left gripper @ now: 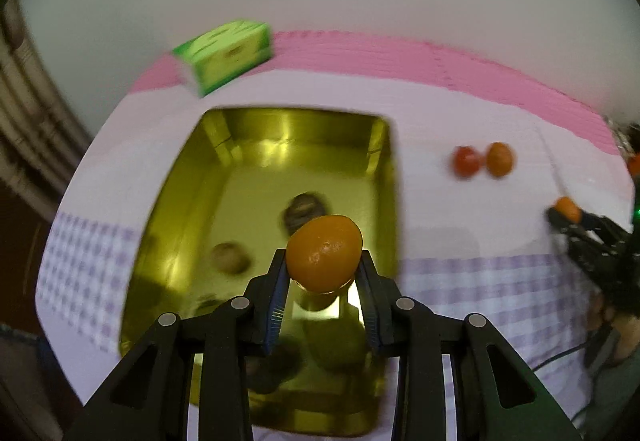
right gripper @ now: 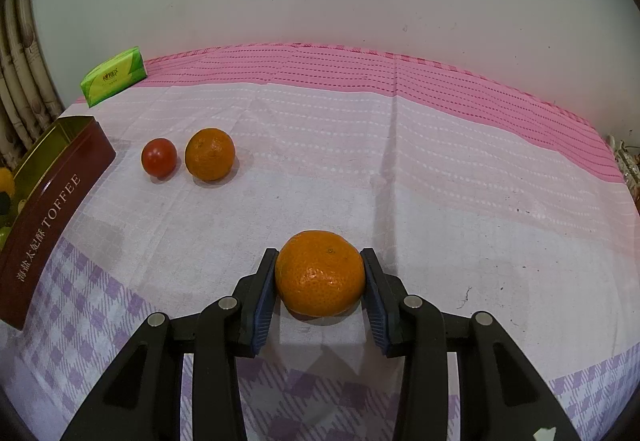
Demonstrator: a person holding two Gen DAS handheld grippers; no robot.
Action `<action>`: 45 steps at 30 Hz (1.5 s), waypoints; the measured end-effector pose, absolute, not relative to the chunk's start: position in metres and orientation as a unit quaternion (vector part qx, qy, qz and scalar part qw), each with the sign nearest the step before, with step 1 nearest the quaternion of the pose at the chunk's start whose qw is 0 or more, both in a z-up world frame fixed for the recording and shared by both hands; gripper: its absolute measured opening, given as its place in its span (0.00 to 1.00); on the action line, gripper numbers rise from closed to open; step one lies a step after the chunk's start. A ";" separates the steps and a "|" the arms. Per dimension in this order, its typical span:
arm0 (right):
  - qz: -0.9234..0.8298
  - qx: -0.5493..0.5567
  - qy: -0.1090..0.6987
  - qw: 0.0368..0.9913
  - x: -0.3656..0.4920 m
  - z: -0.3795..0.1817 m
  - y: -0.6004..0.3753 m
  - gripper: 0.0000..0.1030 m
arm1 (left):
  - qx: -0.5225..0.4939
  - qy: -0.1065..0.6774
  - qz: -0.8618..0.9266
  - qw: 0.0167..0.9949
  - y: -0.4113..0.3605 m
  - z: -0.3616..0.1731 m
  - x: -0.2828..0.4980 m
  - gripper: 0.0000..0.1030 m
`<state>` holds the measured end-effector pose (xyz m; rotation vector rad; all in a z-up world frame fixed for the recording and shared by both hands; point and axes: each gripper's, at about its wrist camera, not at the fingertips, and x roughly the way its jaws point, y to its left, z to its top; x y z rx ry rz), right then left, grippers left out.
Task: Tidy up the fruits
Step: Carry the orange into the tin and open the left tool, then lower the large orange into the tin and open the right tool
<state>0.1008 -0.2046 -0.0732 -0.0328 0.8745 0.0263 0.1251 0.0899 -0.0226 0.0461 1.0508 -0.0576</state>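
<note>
My left gripper [left gripper: 323, 265] is shut on a small orange fruit [left gripper: 324, 252] and holds it above the open gold-lined tin [left gripper: 384, 169]. Dim round shapes [left gripper: 230, 257] show on the tin's shiny floor; I cannot tell fruit from reflection. My right gripper [right gripper: 320, 273] is shut on a mandarin [right gripper: 320, 274] that rests on the tablecloth. A red tomato [right gripper: 159, 157] and a second mandarin [right gripper: 210, 154] lie side by side further back left, right of the tin [right gripper: 52, 217]. They also show in the left wrist view, tomato [left gripper: 466, 161] and mandarin [left gripper: 499, 159].
A green tissue pack [right gripper: 114, 76] lies at the back left near the wall, also in the left wrist view [left gripper: 226, 55]. The table carries a pink, white and purple-checked cloth [right gripper: 440, 169]. The tin's brown side reads TOFFEE. The right gripper appears at the right edge [left gripper: 576, 225].
</note>
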 end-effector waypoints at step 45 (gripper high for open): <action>0.011 -0.022 0.423 0.906 0.101 -0.073 -0.203 0.37 | 0.014 0.509 0.022 0.860 0.156 -0.019 0.100 0.53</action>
